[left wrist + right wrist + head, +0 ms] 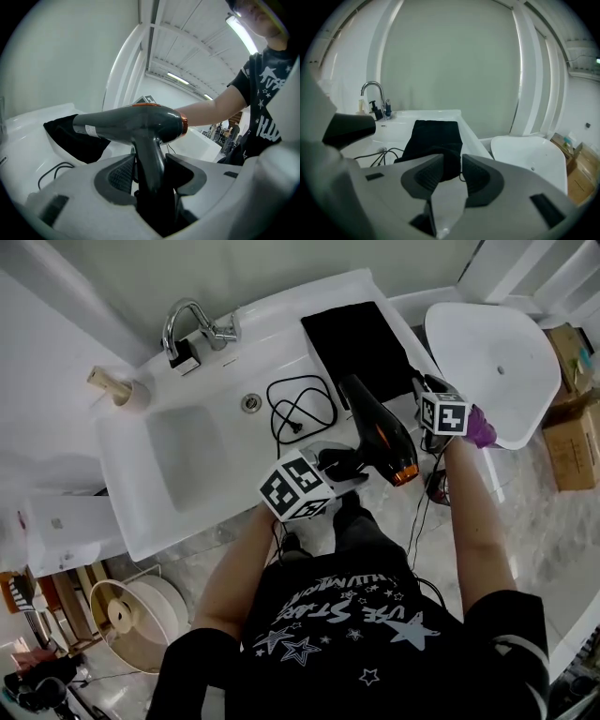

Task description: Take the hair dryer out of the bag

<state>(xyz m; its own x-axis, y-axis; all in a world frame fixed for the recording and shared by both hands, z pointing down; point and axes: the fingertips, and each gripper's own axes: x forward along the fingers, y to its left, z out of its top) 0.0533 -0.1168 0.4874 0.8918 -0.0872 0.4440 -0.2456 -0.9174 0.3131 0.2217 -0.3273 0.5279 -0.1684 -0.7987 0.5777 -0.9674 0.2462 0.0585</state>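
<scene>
Forearms of the person reach from the bottom of the head view toward a white counter. Nearest is the left gripper; its jaws are clamped on the handle of the hair dryer, and in the left gripper view both pads press on the dark handle, which stands upright between them. The hair dryer is outside of the bag. It is held over the front edge of the counter, its nozzle toward the bag and its orange-ringed rear end toward the person.

Just to the right is the right gripper, close beside the dryer. In the right gripper view its jaws stand apart and nothing is pressed between them. Through the gap only the near end of the bag is seen, and the dryer's nozzle comes into that view at the left.

Behind the dryer a black cord lies in loose loops on the counter, between the drain hole and the bag. The black bag lies flat at the right end of the counter, and the dryer body covers part of it in the left gripper view. Left of the cord is the sunken basin. Farther back stand a chrome faucet and a soap bottle. To the right of the counter is a white rounded fixture, and beyond it are cardboard boxes on the floor.
</scene>
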